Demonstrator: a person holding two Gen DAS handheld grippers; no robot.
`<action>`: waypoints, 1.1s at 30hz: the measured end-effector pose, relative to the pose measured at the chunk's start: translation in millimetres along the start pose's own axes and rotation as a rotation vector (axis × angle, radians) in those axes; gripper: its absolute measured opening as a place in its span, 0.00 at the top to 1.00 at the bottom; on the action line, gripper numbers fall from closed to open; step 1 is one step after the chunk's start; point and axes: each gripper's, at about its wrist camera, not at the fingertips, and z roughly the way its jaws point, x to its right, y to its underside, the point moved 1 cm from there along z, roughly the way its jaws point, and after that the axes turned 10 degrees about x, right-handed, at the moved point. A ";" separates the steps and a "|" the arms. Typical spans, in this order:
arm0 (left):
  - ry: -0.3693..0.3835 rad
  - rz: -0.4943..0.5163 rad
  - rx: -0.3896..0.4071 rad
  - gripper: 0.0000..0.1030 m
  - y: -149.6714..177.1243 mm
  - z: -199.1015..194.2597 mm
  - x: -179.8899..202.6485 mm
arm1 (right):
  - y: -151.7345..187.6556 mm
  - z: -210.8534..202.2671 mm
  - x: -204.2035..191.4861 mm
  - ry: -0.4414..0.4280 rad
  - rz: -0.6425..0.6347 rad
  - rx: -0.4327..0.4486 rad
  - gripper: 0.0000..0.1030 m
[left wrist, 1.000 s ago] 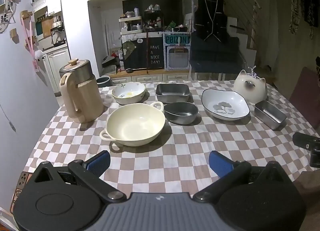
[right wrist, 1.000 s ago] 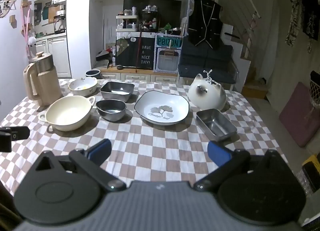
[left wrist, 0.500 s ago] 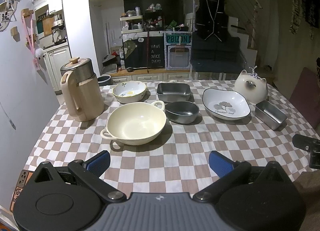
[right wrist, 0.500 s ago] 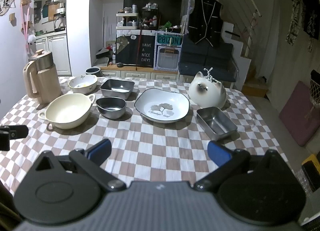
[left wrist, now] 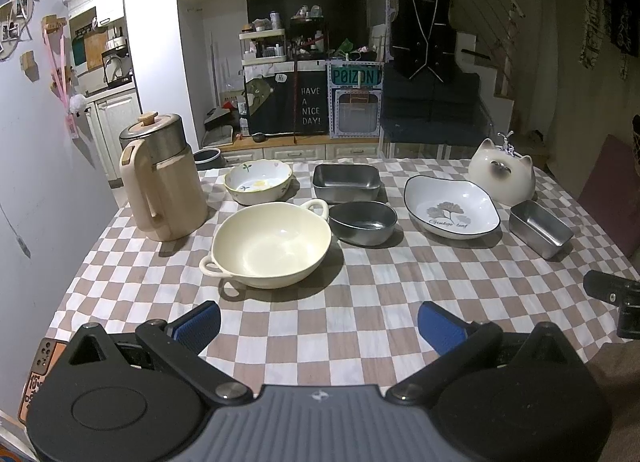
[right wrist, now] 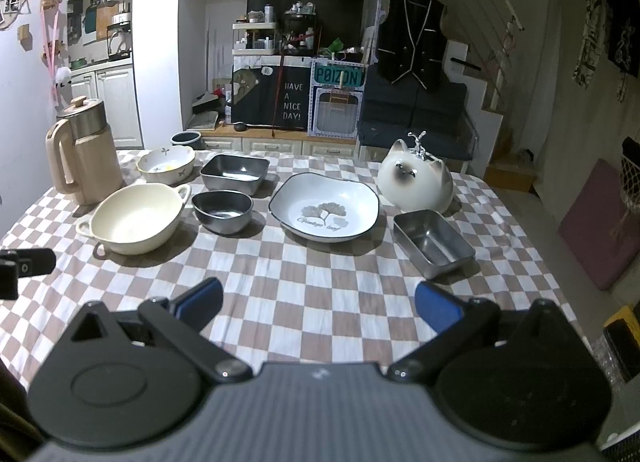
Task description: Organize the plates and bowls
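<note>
Both your left gripper (left wrist: 319, 320) and right gripper (right wrist: 319, 302) hover spread wide and empty above the table's (right wrist: 320, 294) near edge; the cream two-handled bowl (left wrist: 271, 245) sits left of centre, so approach its rim squarely.

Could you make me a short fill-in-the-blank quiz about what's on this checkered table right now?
1. The cream bowl has ___ loop handles.
2. The white plate shows a ___ design in its middle.
3. The jug stands at the table's ___ edge, seen from the grippers.
4. The left gripper and right gripper both hold ___.

Answers: two; leaf; left; nothing
</note>
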 end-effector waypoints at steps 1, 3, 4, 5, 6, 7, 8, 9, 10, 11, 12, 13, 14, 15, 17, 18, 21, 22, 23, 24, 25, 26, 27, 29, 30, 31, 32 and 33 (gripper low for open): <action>0.000 0.000 0.000 0.00 0.8 -0.2 0.0 | -0.1 0.2 0.0 0.000 0.000 -0.001 0.00; -0.001 -0.001 -0.001 0.00 -0.1 -0.2 1.2 | -0.2 0.3 -0.1 0.000 0.000 -0.003 0.00; -0.001 -0.001 -0.001 0.00 0.1 -0.2 1.2 | -0.1 0.2 -0.3 0.000 -0.001 -0.003 0.00; 0.000 -0.001 -0.002 0.00 -0.2 -0.1 1.1 | 0.0 0.3 -0.3 0.000 -0.001 -0.003 0.00; 0.000 -0.001 -0.002 0.00 -0.2 -0.1 1.0 | 0.0 0.3 -0.3 0.000 -0.001 -0.003 0.00; -0.001 -0.001 -0.002 0.00 0.6 -0.3 1.0 | 0.0 0.3 -0.1 0.000 -0.001 -0.003 0.00; -0.001 -0.002 -0.002 0.00 0.3 -0.2 0.9 | 0.0 0.3 -0.1 0.000 0.000 -0.003 0.00; 0.000 -0.002 -0.002 0.00 -0.2 -0.1 0.8 | 0.1 0.3 -0.1 0.000 0.000 -0.003 0.00; 0.000 -0.002 -0.002 0.00 0.0 -0.1 0.8 | 0.1 0.3 -0.1 0.000 0.000 -0.003 0.00; 0.000 -0.002 -0.002 0.00 -0.3 -0.1 0.7 | 0.2 0.3 0.0 0.000 -0.001 -0.004 0.00; 0.000 -0.002 -0.003 0.00 -0.3 -0.1 0.7 | 0.2 0.3 0.0 -0.001 -0.001 -0.004 0.00; 0.000 -0.002 -0.002 0.00 0.5 -0.1 0.7 | 0.3 0.3 0.1 0.000 -0.001 -0.004 0.00; 0.001 -0.003 -0.003 0.00 -0.4 0.0 0.6 | 0.4 0.4 0.0 0.000 -0.002 -0.005 0.00; 0.001 -0.003 -0.003 0.00 -0.5 0.0 0.6 | 0.5 0.3 -0.2 -0.001 -0.004 -0.005 0.00; 0.000 -0.004 -0.003 0.00 0.0 -0.1 0.6 | 0.6 0.3 -0.4 -0.001 -0.004 -0.006 0.00; 0.001 -0.004 -0.003 0.00 -0.5 -0.1 0.6 | 0.7 0.2 -0.3 -0.002 -0.005 -0.006 0.00; 0.001 -0.003 -0.004 0.00 -0.7 0.0 0.6 | 0.5 0.3 -0.5 -0.003 -0.006 -0.008 0.00; 0.001 -0.003 -0.003 0.00 0.0 0.0 0.5 | 0.6 0.2 -0.4 -0.003 -0.006 -0.008 0.00; 0.001 -0.004 -0.004 0.00 -0.8 0.0 0.5 | 0.5 0.3 -0.5 -0.002 -0.006 -0.008 0.00; 0.001 -0.004 -0.004 0.00 -0.8 0.0 0.6 | 0.5 0.3 -0.5 -0.002 -0.006 -0.008 0.00; 0.001 -0.005 -0.004 0.00 -0.2 0.1 0.5 | 0.5 0.2 -0.4 -0.002 -0.006 -0.008 0.00; 0.001 -0.004 -0.004 0.00 -0.8 0.0 0.6 | 0.6 0.2 -0.4 -0.003 -0.006 -0.008 0.00; 0.001 -0.004 -0.004 0.00 -0.9 0.0 0.6 | 0.5 0.3 -0.5 -0.002 -0.006 -0.008 0.00; 0.001 -0.004 -0.005 0.00 -0.8 0.0 0.5 | 0.6 0.3 -0.5 -0.002 -0.006 -0.008 0.00; 0.002 -0.004 -0.005 0.00 -0.9 0.0 0.5 | 0.6 0.3 -0.6 -0.002 -0.006 -0.008 0.00; 0.003 -0.004 -0.005 0.00 -0.2 0.0 0.4 | 0.7 0.1 -0.5 -0.002 -0.006 -0.008 0.00; 0.002 -0.004 -0.005 0.00 0.1 -0.5 1.4 | 0.6 0.3 -0.6 -0.002 -0.006 -0.008 0.00; 0.002 -0.004 -0.004 0.00 0.1 -0.5 1.4 | 0.6 0.3 -0.6 -0.002 -0.006 -0.008 0.00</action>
